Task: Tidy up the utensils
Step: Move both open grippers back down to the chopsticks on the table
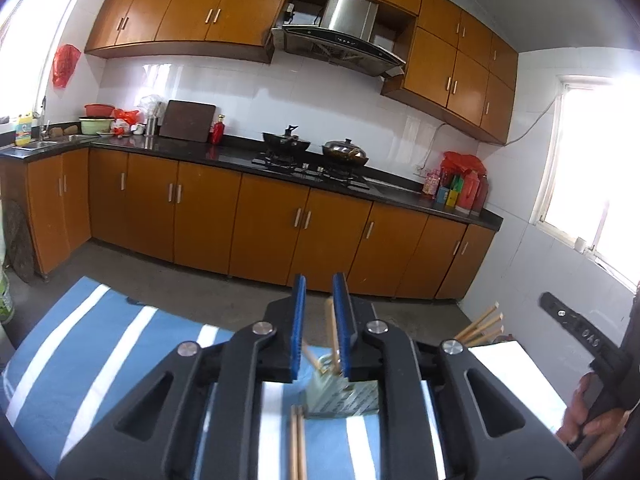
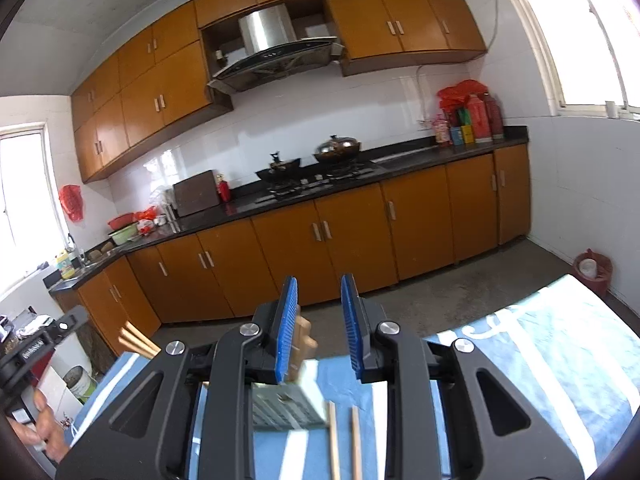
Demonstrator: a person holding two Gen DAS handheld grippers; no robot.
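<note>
A perforated metal utensil holder stands on the blue-and-white striped cloth and has wooden chopsticks standing in it. My left gripper is open just above and before the holder, empty. A pair of chopsticks lies on the cloth under it. In the right wrist view the holder sits below my right gripper, which is open and empty. Two chopsticks lie on the cloth beside the holder. More chopstick ends stick up at the left.
A kitchen counter with two woks on a stove runs along the far wall, over orange cabinets. Concrete floor lies between it and the table. A red bin stands by the right wall. The other gripper's handle shows at right.
</note>
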